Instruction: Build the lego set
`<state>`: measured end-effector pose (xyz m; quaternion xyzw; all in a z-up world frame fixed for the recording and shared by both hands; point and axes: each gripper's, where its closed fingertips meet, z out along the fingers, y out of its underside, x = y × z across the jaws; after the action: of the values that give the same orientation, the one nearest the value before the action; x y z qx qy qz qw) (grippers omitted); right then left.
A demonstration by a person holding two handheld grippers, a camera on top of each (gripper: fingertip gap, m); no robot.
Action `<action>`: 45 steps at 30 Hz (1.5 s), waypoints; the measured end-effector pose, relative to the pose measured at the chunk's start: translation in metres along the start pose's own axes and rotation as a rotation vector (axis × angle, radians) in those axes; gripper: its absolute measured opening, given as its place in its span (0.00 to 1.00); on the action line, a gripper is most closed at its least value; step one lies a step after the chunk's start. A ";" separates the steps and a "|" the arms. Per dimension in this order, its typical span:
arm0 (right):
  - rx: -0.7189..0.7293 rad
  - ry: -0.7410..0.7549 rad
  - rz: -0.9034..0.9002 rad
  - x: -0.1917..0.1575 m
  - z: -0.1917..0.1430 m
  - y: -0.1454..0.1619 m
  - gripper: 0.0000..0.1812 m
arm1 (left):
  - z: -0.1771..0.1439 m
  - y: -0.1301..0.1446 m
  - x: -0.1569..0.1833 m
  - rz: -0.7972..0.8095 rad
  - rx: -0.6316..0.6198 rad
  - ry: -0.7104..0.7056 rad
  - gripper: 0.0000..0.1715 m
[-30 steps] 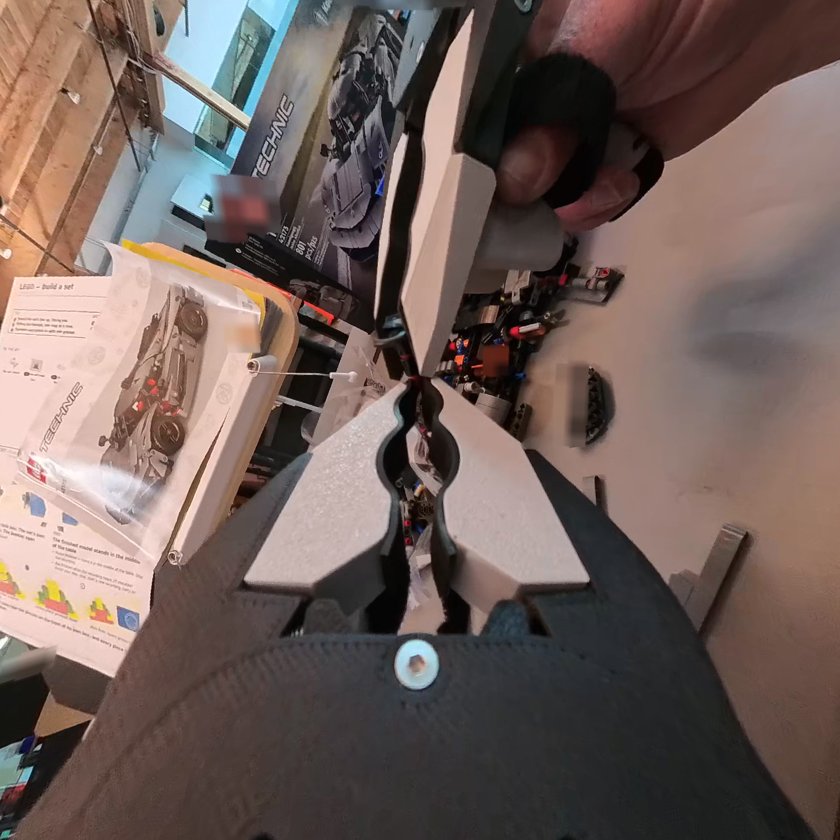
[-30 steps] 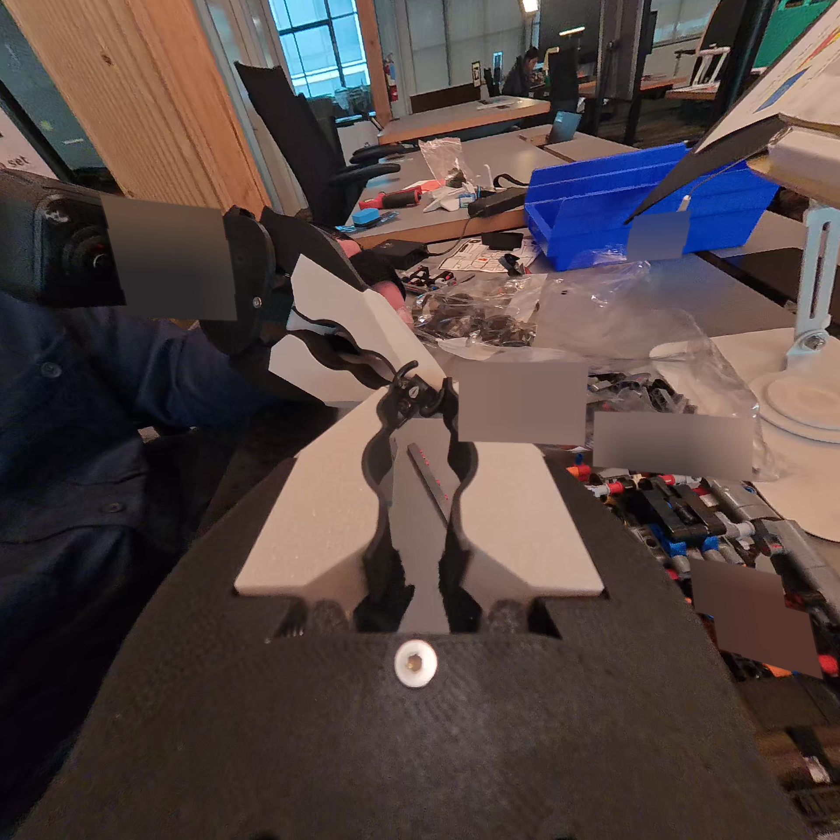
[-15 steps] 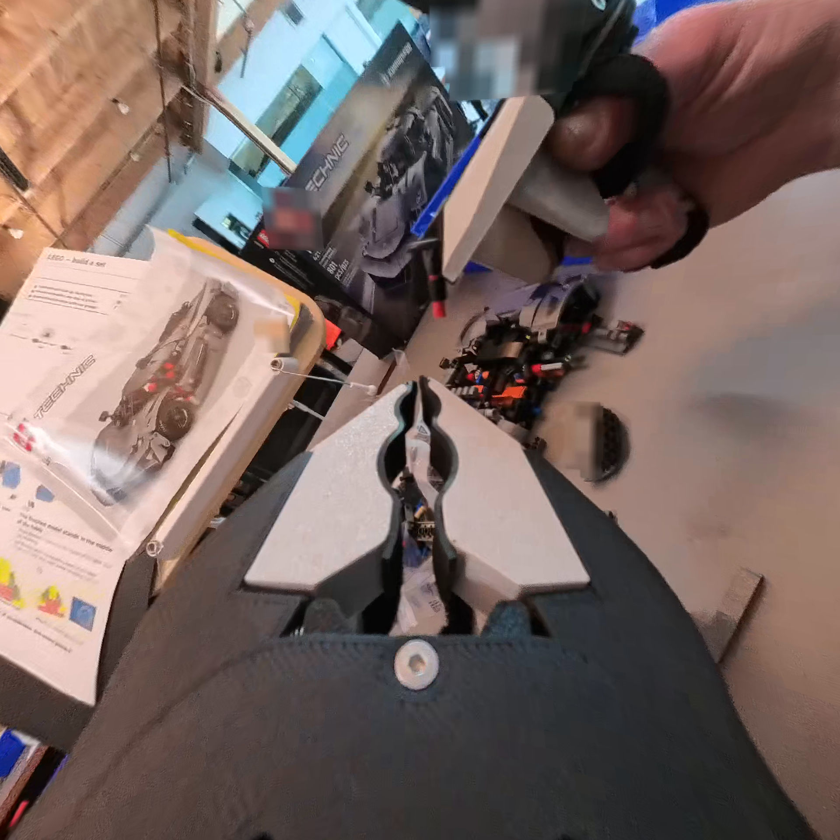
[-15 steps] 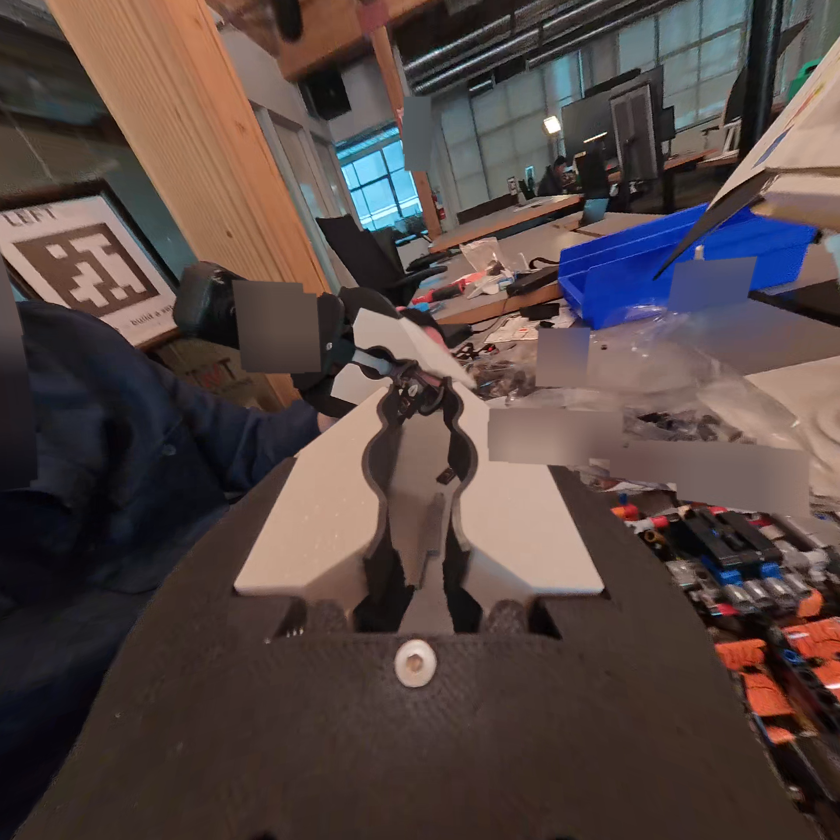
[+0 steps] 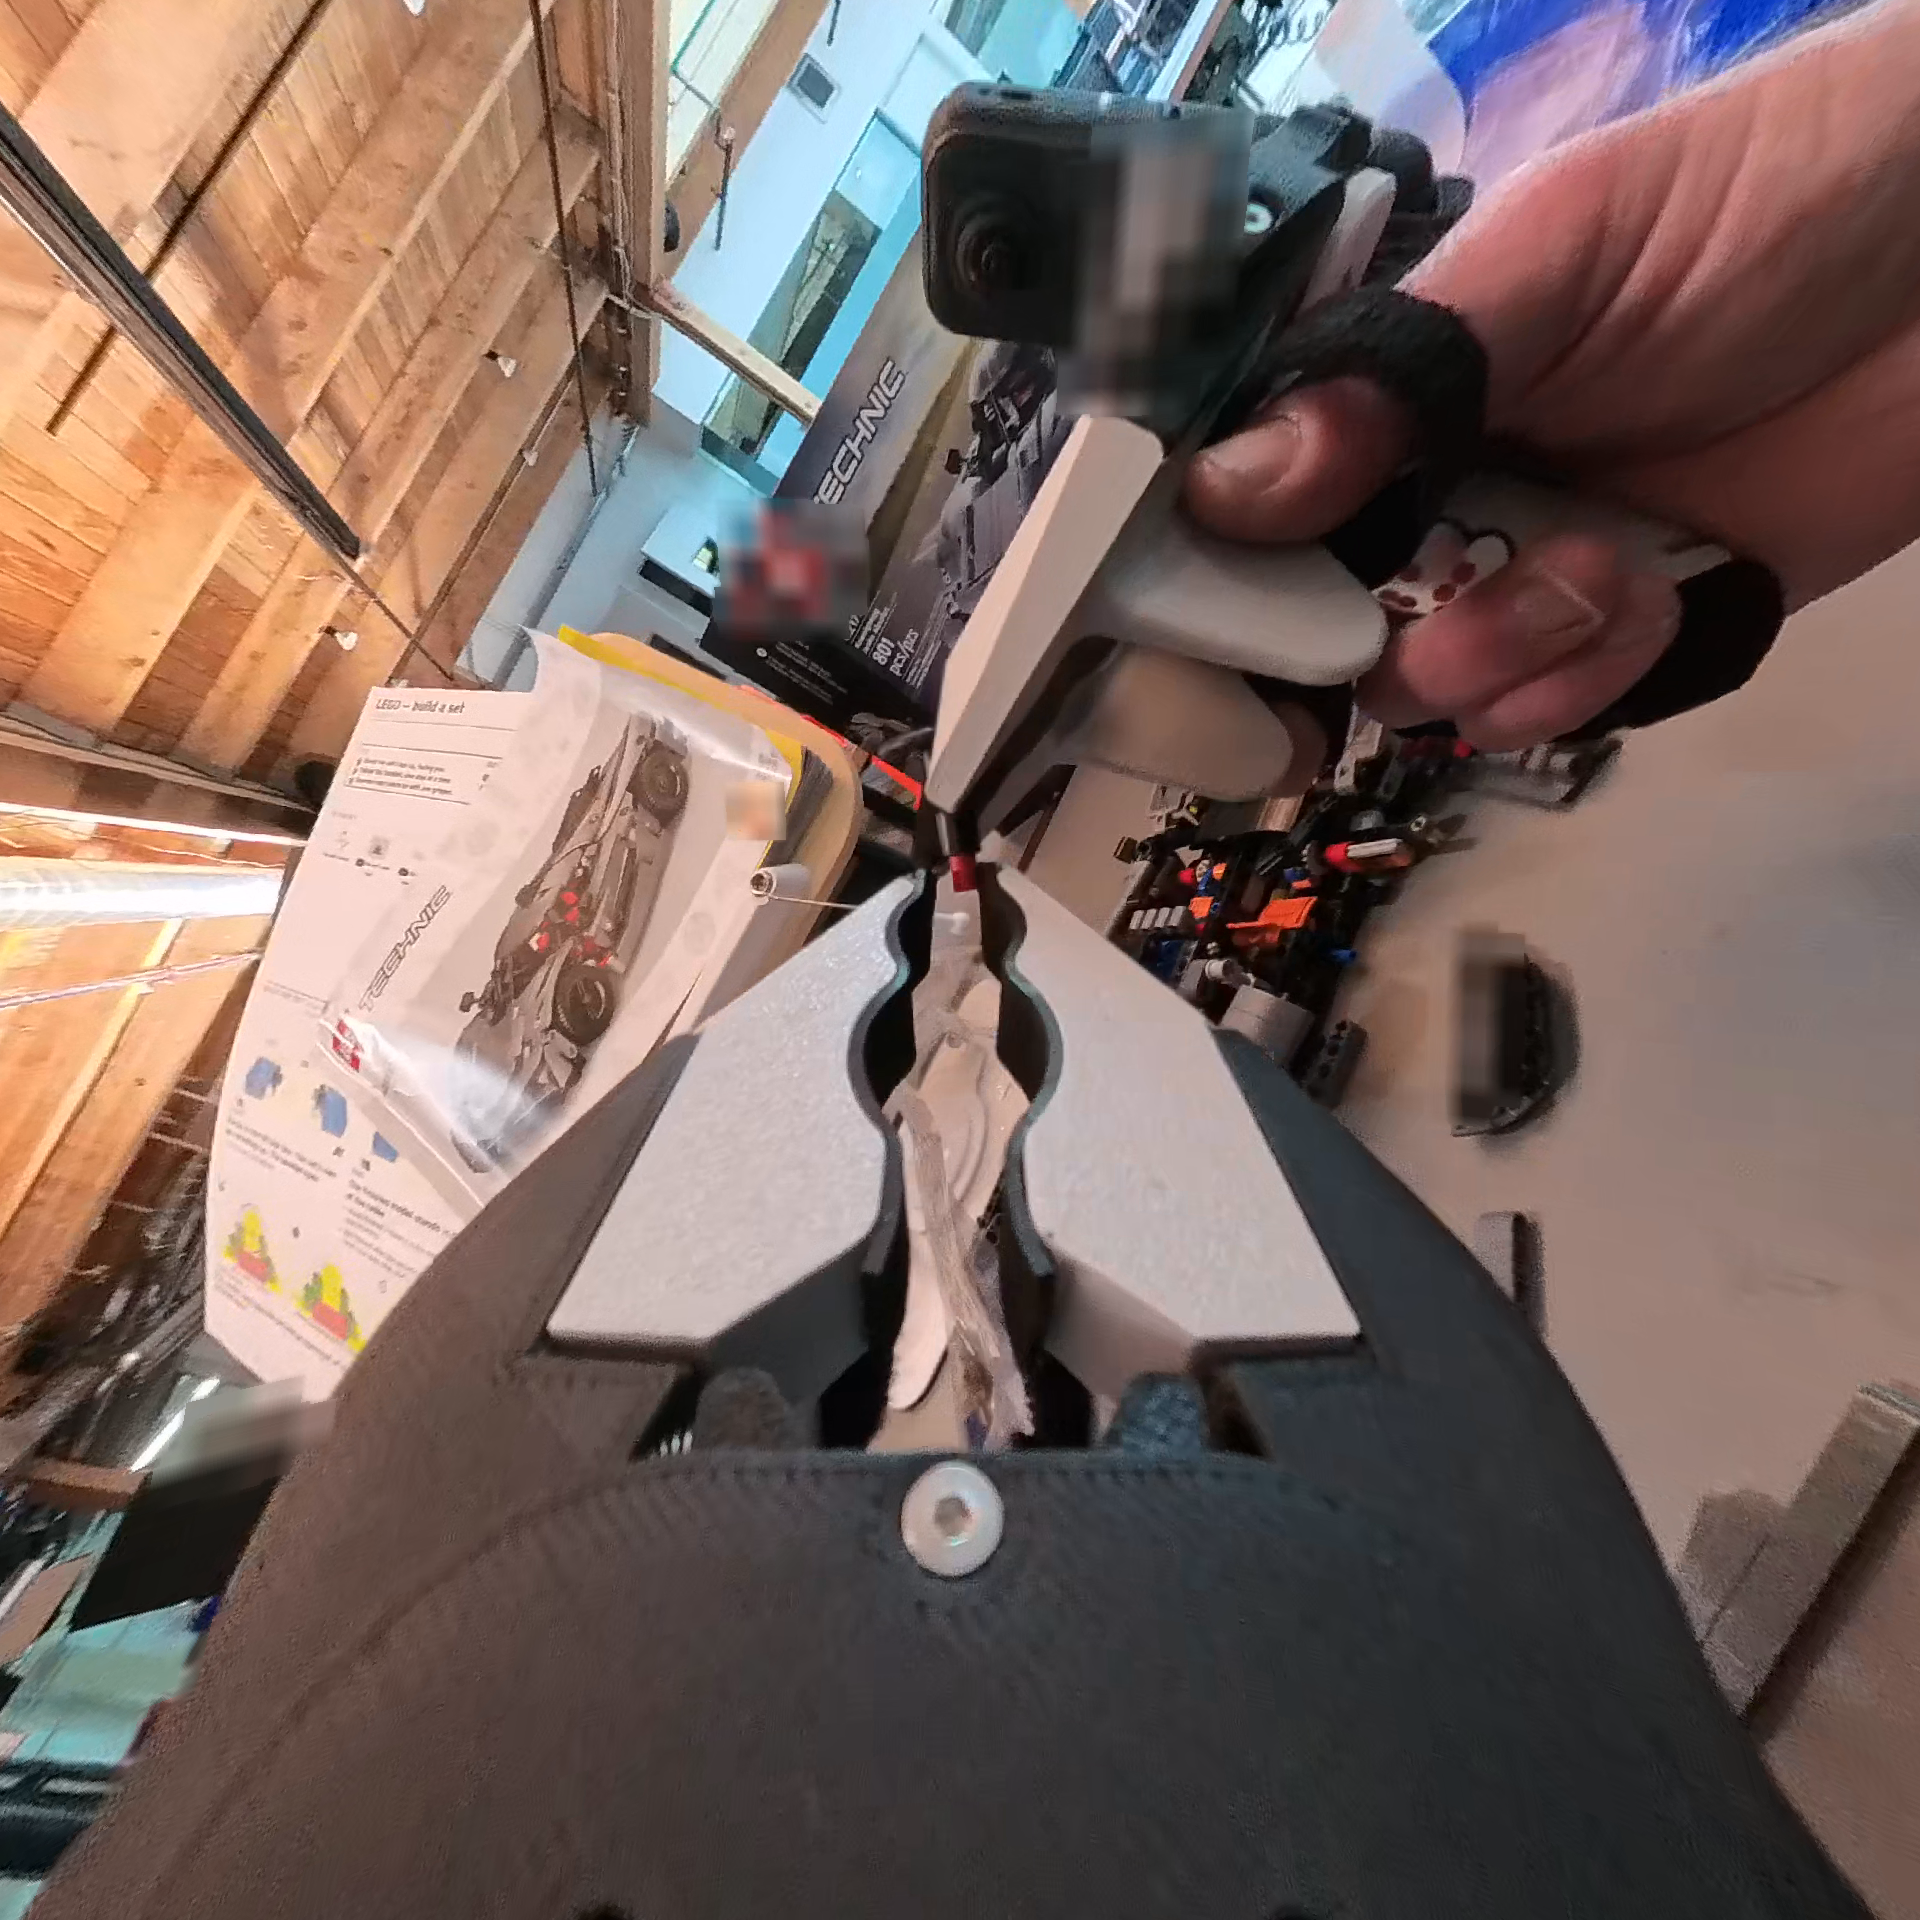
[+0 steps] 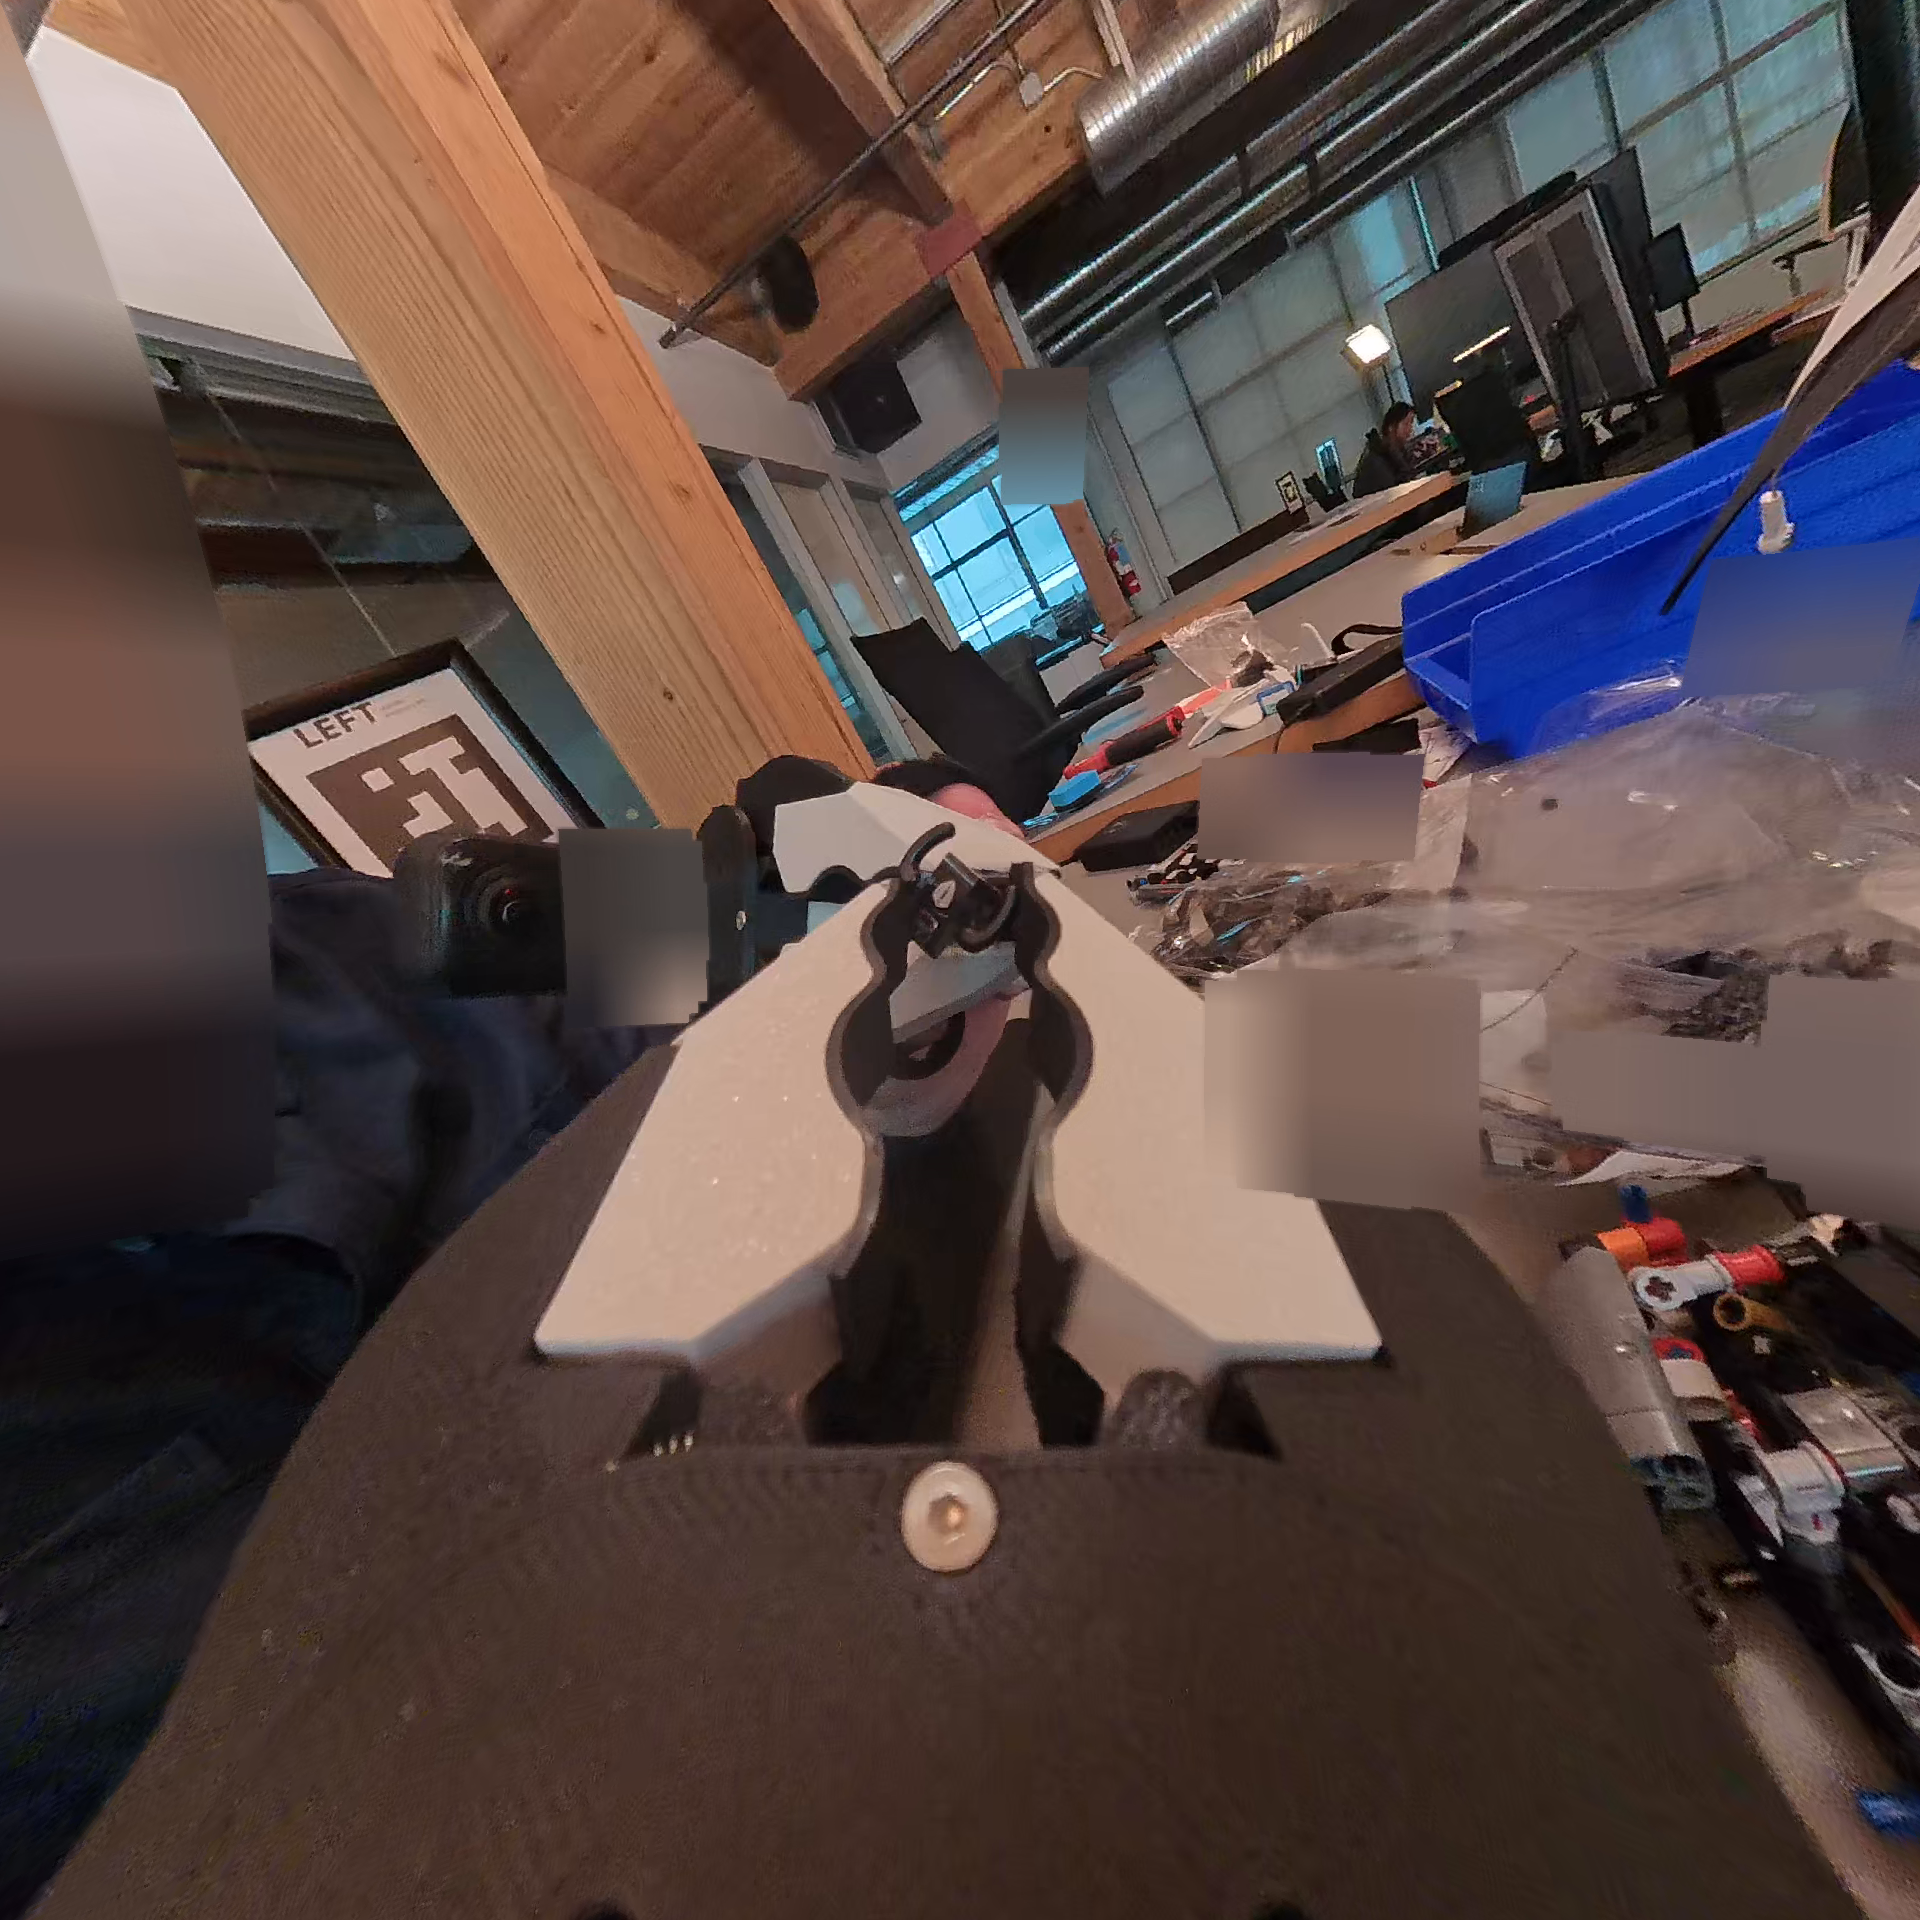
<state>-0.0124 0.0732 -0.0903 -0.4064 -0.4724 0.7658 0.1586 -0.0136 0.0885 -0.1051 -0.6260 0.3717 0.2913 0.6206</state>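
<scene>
Our right hand-held gripper (image 6: 961,899) and left hand-held gripper (image 5: 951,894), each clamped on a small piece, risk misaligning and dropping them.

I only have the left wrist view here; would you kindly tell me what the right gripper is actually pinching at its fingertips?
Observer: The right wrist view shows the right gripper pinching a small black hooked piece between its fingers.
Operator: Thank you. What stands behind the left gripper?
Observer: A framed black-and-white marker board, beside a wooden post.
Operator: Is anyone else around?
Observer: Yes, a person sits at a far desk, well away from the work.
</scene>
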 end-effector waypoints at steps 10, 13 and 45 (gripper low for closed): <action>0.041 0.062 -0.006 0.007 0.002 -0.003 0.10 | 0.005 0.006 -0.002 0.067 -0.068 -0.055 0.01; 0.051 0.076 0.007 0.010 0.002 -0.003 0.10 | 0.006 0.007 -0.003 0.083 -0.080 -0.068 0.01; -0.056 0.310 -0.090 0.034 -0.004 0.006 0.10 | 0.008 0.020 0.006 -0.071 -0.063 0.083 0.10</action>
<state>-0.0299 0.0938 -0.1129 -0.5026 -0.4811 0.6725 0.2523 -0.0258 0.0970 -0.1216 -0.6696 0.3651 0.2544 0.5947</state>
